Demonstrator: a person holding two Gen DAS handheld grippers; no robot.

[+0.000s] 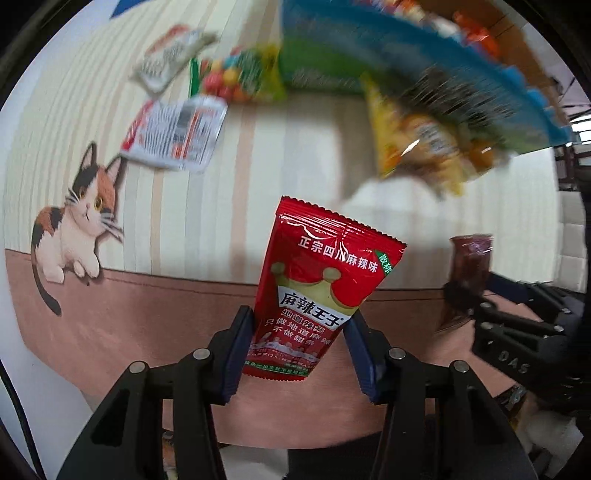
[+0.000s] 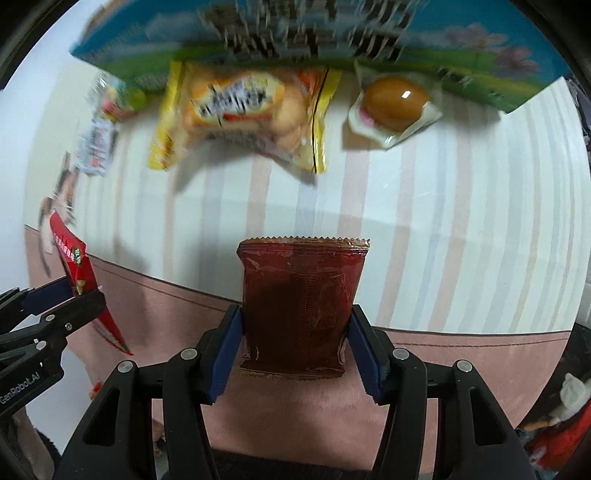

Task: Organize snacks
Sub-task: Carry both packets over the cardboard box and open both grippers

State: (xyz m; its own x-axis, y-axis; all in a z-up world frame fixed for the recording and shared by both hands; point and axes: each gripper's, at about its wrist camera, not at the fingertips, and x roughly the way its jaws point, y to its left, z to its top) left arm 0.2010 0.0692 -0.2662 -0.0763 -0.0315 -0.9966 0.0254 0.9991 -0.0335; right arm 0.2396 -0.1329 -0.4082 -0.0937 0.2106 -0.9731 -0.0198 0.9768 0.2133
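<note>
Left gripper (image 1: 299, 347) clamps red packet (image 1: 317, 284), right gripper (image 2: 295, 350) clamps brown packet (image 2: 301, 306), both clear of table, likely bound for box (image 2: 314, 33).

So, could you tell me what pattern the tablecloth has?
Pale vertical stripes on the tablecloth, clearest in the right wrist view.

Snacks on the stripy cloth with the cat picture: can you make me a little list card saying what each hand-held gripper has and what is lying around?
left hand-held gripper: shut on the bright red packet
right hand-held gripper: shut on the dark red packet
both packets: lifted above the cloth
on the cloth: yellow biscuit bag, brown egg pack, colourful candy bag, two white packets
at the far edge: blue and green box, blurred
cloth: striped, with a cat picture
</note>
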